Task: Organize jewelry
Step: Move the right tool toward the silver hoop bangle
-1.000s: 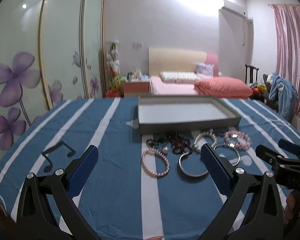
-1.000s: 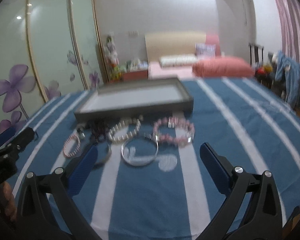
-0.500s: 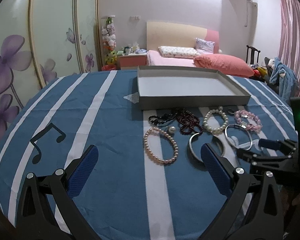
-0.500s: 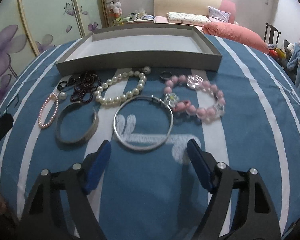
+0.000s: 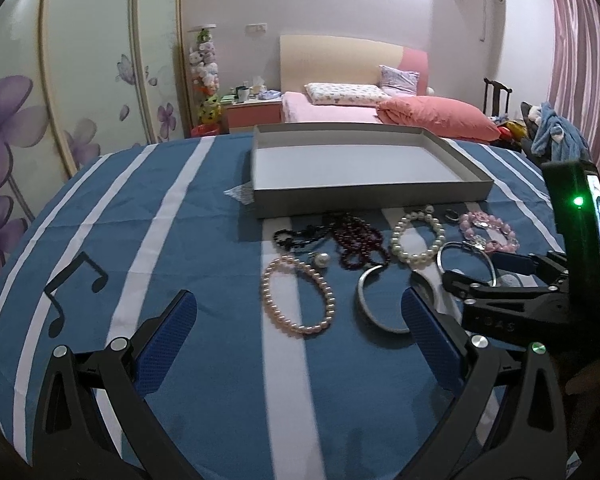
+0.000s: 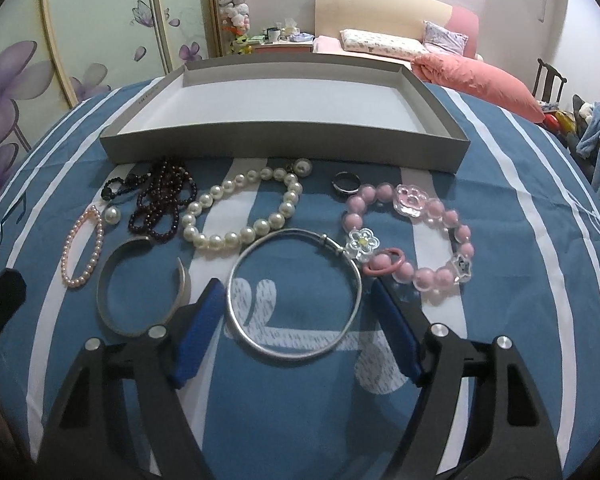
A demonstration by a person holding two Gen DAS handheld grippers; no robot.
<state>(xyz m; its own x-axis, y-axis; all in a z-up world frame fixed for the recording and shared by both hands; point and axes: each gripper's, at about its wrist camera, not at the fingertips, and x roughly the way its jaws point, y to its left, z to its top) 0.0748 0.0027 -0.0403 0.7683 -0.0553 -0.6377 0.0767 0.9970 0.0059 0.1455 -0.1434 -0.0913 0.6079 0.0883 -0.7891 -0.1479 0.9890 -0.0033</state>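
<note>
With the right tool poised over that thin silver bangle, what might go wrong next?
1. The thin silver bangle lies flat on the cloth; the open right tool may pinch fabric or skid it away.
2. The bangle's clasp touches the pink bead bracelet, so lifting could drag it along.
3. The open cuff sits beside the left finger and may get nudged.

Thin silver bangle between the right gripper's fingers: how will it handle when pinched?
The silver bangle looks like a rigid closed hoop, so it should keep its shape. Its polished thin wire may slip in the right gripper. Lying flat on the cloth, it offers little edge to catch.
</note>
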